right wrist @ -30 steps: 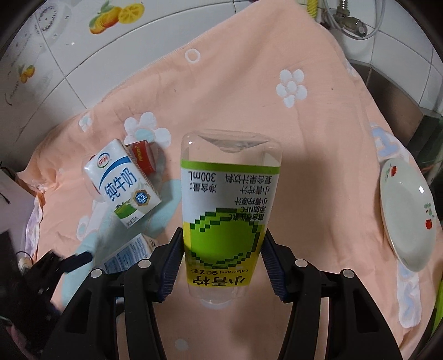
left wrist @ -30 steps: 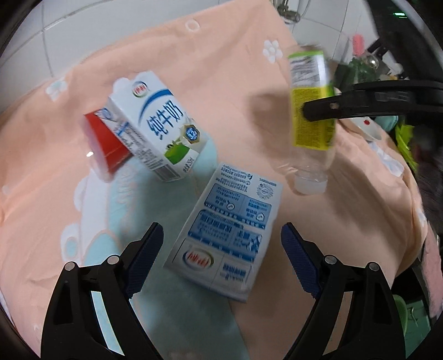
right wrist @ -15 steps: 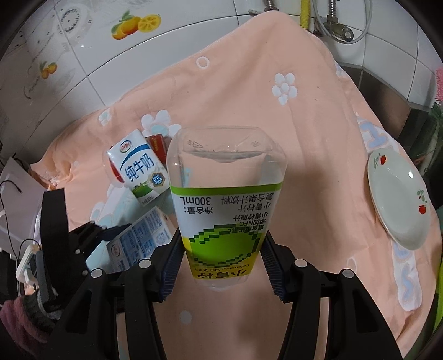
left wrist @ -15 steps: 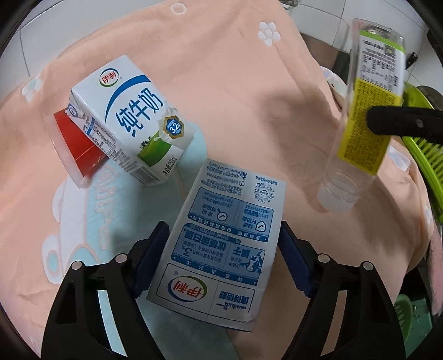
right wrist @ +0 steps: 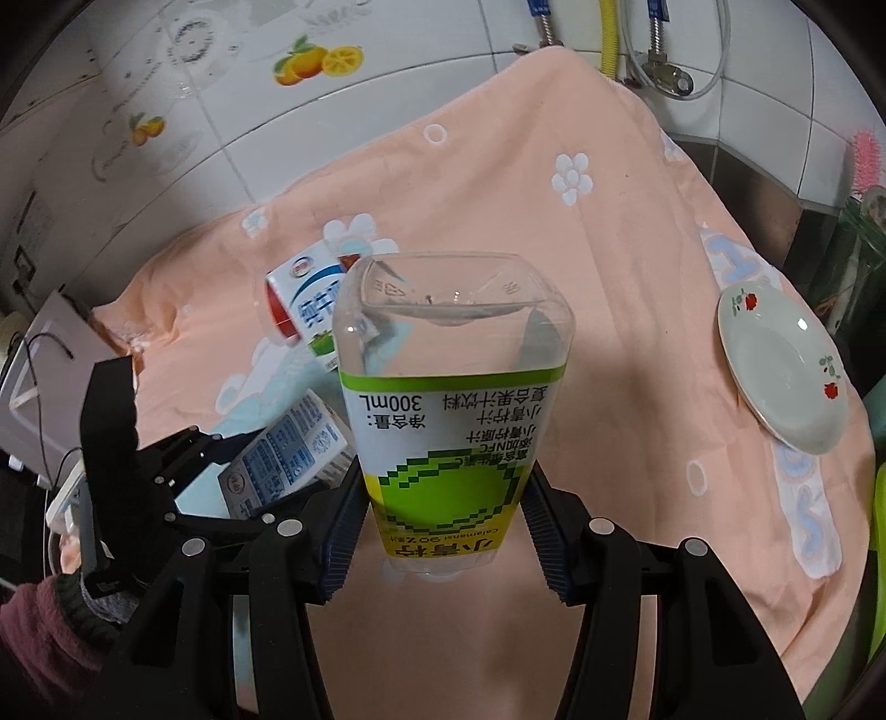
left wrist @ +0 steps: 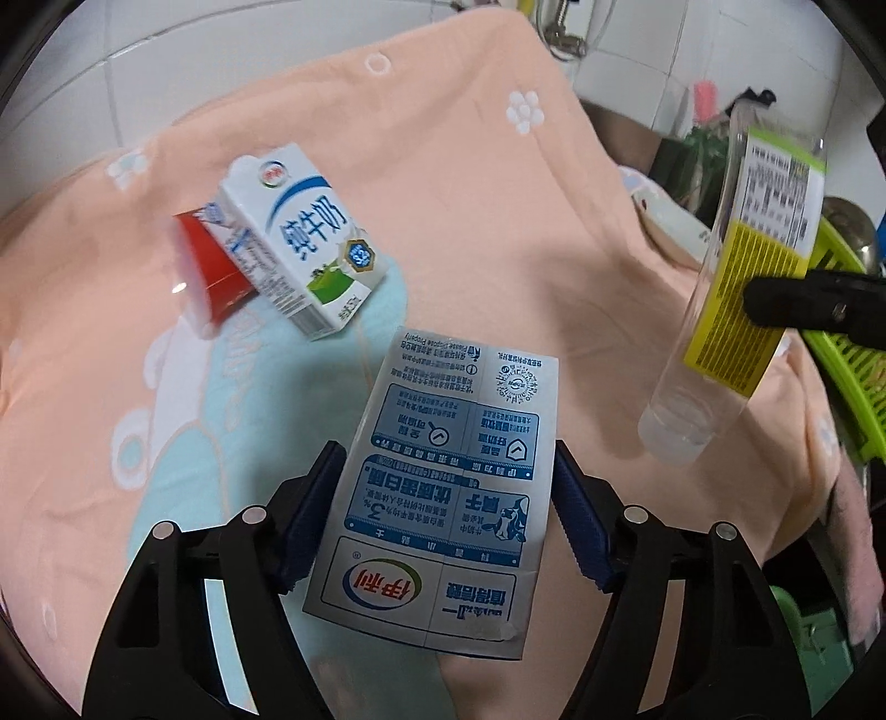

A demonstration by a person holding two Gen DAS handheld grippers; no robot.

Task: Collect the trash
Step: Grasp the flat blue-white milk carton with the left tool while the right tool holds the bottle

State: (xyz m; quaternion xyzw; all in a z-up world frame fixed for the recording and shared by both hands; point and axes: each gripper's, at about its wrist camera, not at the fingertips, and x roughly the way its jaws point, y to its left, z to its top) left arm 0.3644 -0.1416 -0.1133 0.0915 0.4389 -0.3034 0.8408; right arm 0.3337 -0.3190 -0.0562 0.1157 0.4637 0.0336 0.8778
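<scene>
My left gripper (left wrist: pixel 446 512) is shut on a flattened blue-and-white milk carton (left wrist: pixel 443 471) and holds it above the peach cloth (left wrist: pixel 470 221). My right gripper (right wrist: pixel 443 531) is shut on an empty clear plastic bottle (right wrist: pixel 448 432) with a yellow-green label, held upside down above the cloth; it also shows at the right of the left wrist view (left wrist: pixel 736 310). A white milk carton (left wrist: pixel 302 243) lies on the cloth beside a red box (left wrist: pixel 207 282). The held carton (right wrist: pixel 282 459) and the left gripper show at the left of the right wrist view.
A white plate (right wrist: pixel 781 376) with red flowers sits at the cloth's right edge. A green basket (left wrist: pixel 847 354) stands off the right side. Tiled wall and water pipes (right wrist: pixel 609 39) run behind the cloth.
My left gripper moved forward around the flat carton, closed on it and lifted it. My right gripper raised the bottle and drew back a little.
</scene>
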